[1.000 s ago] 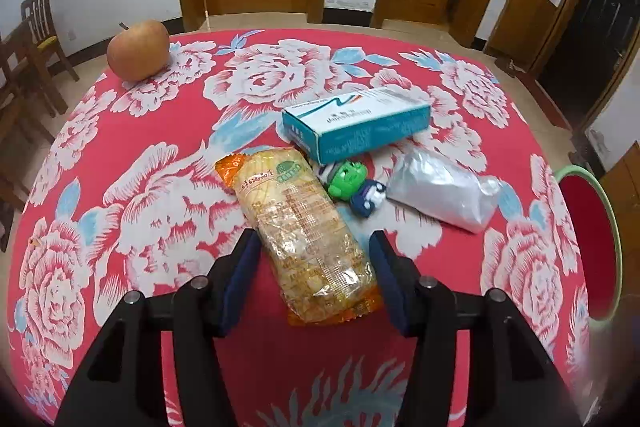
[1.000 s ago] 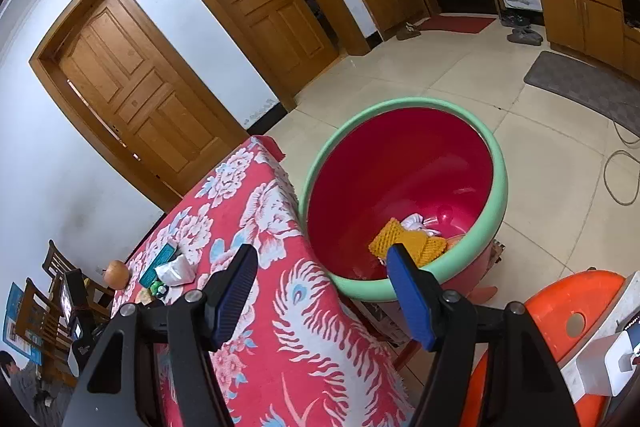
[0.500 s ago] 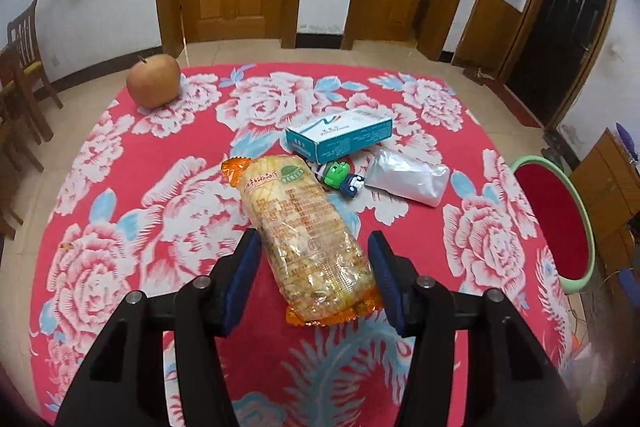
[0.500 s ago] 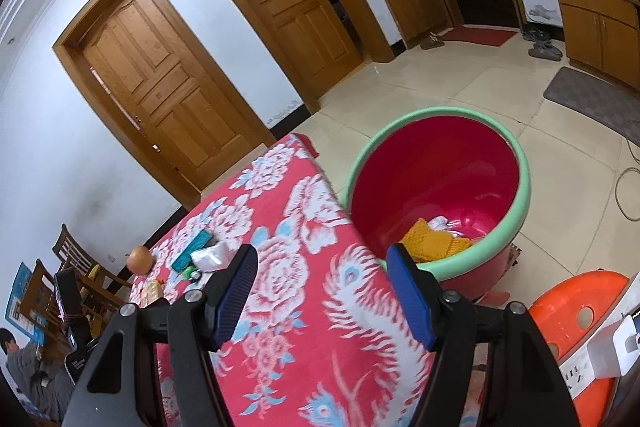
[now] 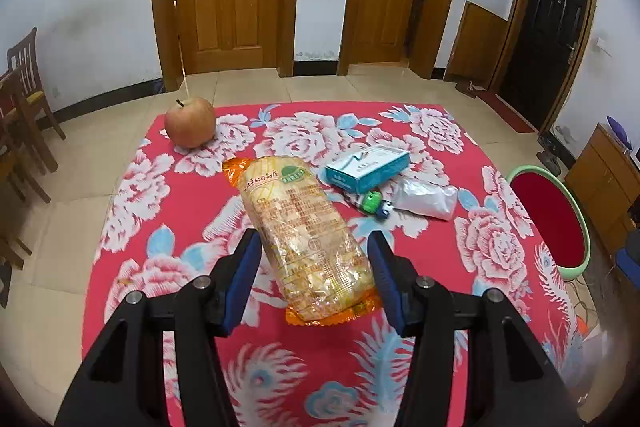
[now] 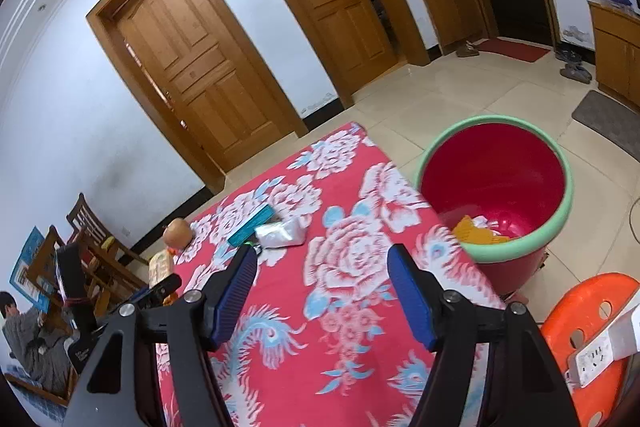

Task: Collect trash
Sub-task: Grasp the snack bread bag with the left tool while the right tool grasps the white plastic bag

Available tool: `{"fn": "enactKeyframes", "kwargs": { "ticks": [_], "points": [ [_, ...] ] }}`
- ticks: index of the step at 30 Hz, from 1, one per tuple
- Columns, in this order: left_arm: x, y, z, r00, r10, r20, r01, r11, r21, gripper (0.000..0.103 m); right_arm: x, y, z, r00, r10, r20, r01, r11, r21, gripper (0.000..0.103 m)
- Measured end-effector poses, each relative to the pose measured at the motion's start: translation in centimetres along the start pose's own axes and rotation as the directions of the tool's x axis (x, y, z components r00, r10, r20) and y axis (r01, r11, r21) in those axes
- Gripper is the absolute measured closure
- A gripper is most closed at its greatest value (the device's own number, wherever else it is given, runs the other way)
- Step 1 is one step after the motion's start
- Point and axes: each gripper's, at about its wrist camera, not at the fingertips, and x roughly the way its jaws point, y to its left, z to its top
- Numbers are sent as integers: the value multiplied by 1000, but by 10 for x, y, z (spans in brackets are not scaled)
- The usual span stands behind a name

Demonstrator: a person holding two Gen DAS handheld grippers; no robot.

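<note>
1. The left tool [image 5: 314, 273] has its two blue pads clamped on a long see-through snack bag with orange ends [image 5: 308, 235]. The bag is lifted above the table and sticks out away from the tool.
2. The right tool [image 6: 322, 297] has its blue pads wide apart, with nothing between them. It hangs over the near part of the table.
3. The table has a red cloth with big white and pink flowers [image 5: 168, 195] on it.
4. Just past the far end of the bag, a little to the right, lies a flat teal and white cardboard box [image 5: 367, 167].
5. Near the box, on its near side, sits a small green and blue toy [image 5: 374, 203].
6. Right of the toy lies a crumpled silver-white plastic pouch [image 5: 426, 198], near the box.
7. At the far left corner of the table sits a round red-orange apple [image 5: 190, 121], well apart from the other things.
8. On the floor beside the right side of the table stands a big red tub with a green rim [image 6: 560, 223]. Some yellow and white scraps lie inside it.
9. Near the tub, on the near right, is an orange plastic stool [image 6: 588, 311] with a white power strip [image 6: 610, 347] on it.
</note>
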Motion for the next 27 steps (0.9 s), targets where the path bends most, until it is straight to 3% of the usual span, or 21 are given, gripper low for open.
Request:
{"fn": "enactKeyframes", "kwargs": {
  "ticks": [14,21,27],
  "points": [
    [33,56,-6,1000,15,-22,-17,993,-116,48,68,61,-7,997,-34,-72,27,995,-99,28],
    [42,68,-11,1000,16,-5,-17,989,-150,48,128,84,-13,988,-104,-110,87,985,-149,25],
    [47,73,-15,1000,-27,-4,26,986,-166,48,175,94,-15,975,-176,-135,151,973,-174,18]
  ]
}}
